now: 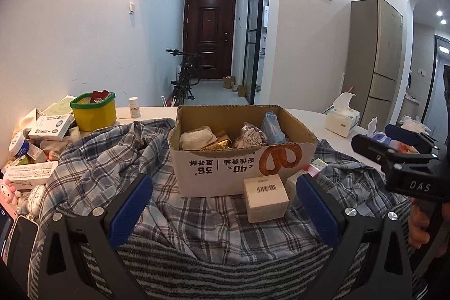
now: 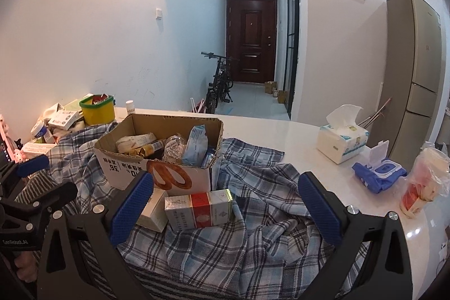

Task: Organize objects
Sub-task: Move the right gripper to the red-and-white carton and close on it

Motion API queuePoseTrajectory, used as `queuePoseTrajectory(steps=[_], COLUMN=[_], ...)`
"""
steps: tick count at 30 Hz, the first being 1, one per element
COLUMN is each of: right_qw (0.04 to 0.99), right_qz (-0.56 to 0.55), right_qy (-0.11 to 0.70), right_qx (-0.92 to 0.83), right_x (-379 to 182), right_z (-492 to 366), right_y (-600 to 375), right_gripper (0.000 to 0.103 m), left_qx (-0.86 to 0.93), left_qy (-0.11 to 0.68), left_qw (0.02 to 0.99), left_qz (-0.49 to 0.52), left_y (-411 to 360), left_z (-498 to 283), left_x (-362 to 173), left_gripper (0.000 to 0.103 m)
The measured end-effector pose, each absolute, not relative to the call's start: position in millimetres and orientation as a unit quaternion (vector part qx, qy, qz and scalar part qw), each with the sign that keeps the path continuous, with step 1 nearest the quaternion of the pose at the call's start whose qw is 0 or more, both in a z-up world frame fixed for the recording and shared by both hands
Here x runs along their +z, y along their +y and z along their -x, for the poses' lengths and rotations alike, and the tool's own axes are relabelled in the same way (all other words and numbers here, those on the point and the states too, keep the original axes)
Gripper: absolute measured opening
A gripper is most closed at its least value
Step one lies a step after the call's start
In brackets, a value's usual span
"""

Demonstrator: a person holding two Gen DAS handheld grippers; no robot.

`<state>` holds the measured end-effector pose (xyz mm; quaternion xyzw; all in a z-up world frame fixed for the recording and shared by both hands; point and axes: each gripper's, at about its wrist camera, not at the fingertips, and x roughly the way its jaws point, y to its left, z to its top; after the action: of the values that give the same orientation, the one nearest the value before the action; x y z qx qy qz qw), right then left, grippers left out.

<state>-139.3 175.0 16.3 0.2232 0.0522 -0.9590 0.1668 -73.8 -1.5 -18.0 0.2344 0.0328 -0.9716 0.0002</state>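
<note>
An open cardboard box (image 1: 242,156) with a pretzel print stands on a plaid cloth (image 1: 112,159) and holds several packets; it also shows in the right wrist view (image 2: 157,159). A small white box (image 1: 265,198) with a barcode lies in front of it. A red, white and green carton (image 2: 198,208) lies beside that white box (image 2: 153,211). My left gripper (image 1: 223,212) is open and empty, just short of the white box. My right gripper (image 2: 225,210) is open and empty, its blue pads either side of the carton and short of it. Each gripper shows in the other's view, the right (image 1: 399,151) and the left (image 2: 36,176).
A yellow tub (image 1: 94,113) with a green rim, medicine boxes (image 1: 50,127), a small white bottle (image 1: 135,107) and a phone (image 1: 19,232) crowd the left. A tissue pack (image 2: 341,142), blue wipes pack (image 2: 378,173) and a bagged cup (image 2: 424,182) sit on the white table (image 2: 281,128) at right.
</note>
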Motion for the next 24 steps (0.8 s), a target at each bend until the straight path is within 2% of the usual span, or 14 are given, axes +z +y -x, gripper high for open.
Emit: queuePoseTrajectory(steps=[5,10,14,17,24], right_qw=[0.178,0.189,0.194,0.19,0.211], right_qz=[-0.242,-0.274,-0.285,-0.297,-0.303], right_qy=[0.071,0.089,0.105,0.12,0.141], right_qx=[-0.951,-0.939,-0.933,-0.928,-0.919], right_x=[-1.4,-23.4,-32.5,-42.6,-44.6], right_z=[157.7,170.0,176.3,178.9,184.8], right_y=[158.8,146.7,140.9,136.0,128.3], right_gripper=[0.102,0.102,0.101,0.096,0.096], left_qx=[-0.967,-0.961,-0.96,-0.963,-0.961], left_qy=[0.021,0.054,0.041,0.028,0.035], left_qw=[0.039,0.013,0.011,0.012,0.003], left_qz=[-0.252,-0.271,-0.278,-0.269,-0.274], left_y=[-11.3,-22.3,-16.6,-11.9,-14.5], left_z=[91.5,96.6,97.6,94.5,96.3], left_x=[-35.1,-41.7,-45.7,-44.5,-45.2], left_gripper=[0.103,0.103,0.103,0.103,0.103])
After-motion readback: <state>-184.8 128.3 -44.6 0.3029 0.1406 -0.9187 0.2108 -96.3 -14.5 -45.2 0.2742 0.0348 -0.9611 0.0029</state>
